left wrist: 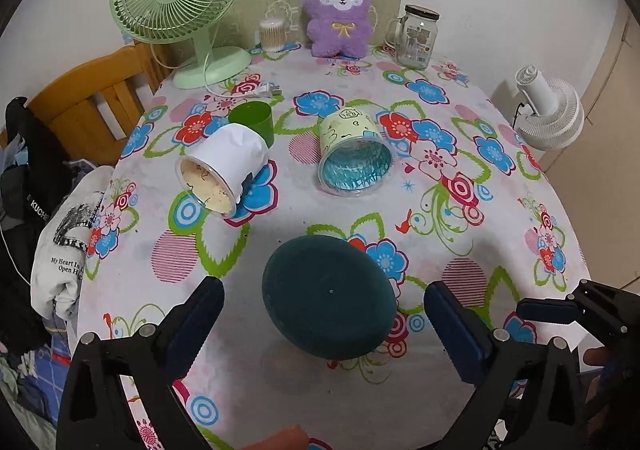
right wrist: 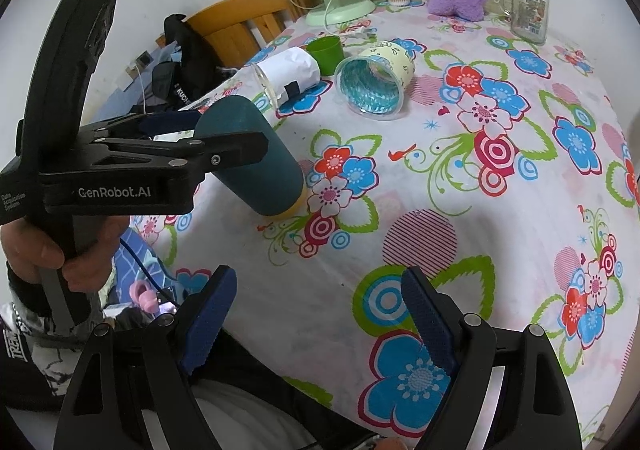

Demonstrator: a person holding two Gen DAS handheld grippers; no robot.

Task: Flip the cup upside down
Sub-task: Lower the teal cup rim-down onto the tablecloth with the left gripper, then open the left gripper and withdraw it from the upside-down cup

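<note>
My left gripper (left wrist: 324, 314) spread round tilted dark teal cup (left wrist: 330, 296), not pinching; right gripper (right wrist: 316, 314) spread, empty. Risk: cup rolls toward 1 o'clock.

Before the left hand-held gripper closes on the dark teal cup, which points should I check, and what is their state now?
1. Dark teal cup lies between the left hand-held gripper fingers: ok.
2. Left jaws wide open: ok.
3. Pads touching the cup wall: cannot tell.
4. Cup tilted, yellow rim on the tablecloth, base raised: ok.
5. White cup and blue-lined cup lie apart from it: ok.
6. Right hand-held gripper open, off to the side: ok.
</note>
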